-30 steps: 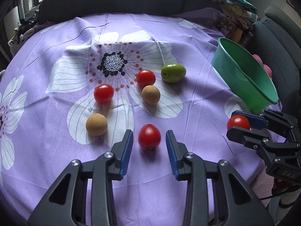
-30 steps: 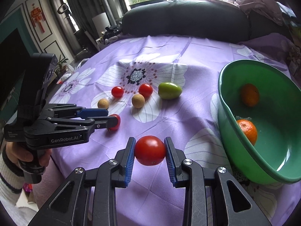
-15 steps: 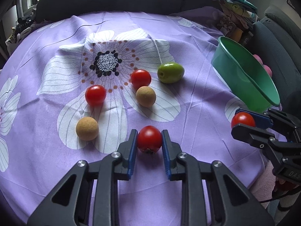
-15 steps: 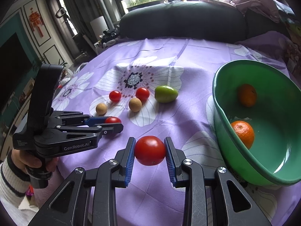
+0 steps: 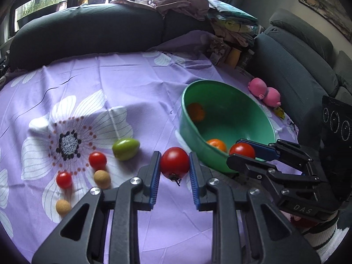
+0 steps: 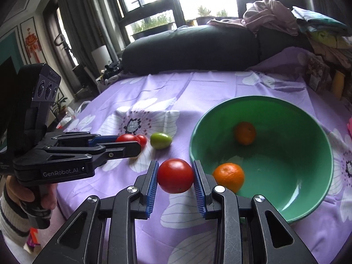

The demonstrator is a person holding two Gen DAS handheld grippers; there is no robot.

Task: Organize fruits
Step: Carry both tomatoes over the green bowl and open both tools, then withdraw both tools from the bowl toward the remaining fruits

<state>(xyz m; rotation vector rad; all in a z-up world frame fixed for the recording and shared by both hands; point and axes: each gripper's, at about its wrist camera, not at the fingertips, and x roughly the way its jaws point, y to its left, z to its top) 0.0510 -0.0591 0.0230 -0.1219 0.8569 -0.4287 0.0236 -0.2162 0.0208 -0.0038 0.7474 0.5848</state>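
While both tongs stay clamped on tomatoes, the risk is a slip. The left tongs (image 5: pixel 175 171) pinch a tomato (image 5: pixel 175 162) clear of the purple surface (image 5: pixel 176 83), near the green bowl (image 5: pixel 191 140); the right tongs (image 6: pixel 175 177) grip a second tomato (image 6: pixel 175 175) just beside the bowl's rim. Smooth, round skin between narrow pads could squirt out if a wrist tilts — or both tongs could bump at the bowl, since they converge there. I judge the drop into the bowl comes next. Only the left view shows the loose fruit: a green fruit (image 5: pixel 125 149), two small tomatoes and two tan balls. The right view alone shows both oranges (image 6: pixel 228 176) fully — and the hand (image 6: pixel 28 195) holding the left tongs.
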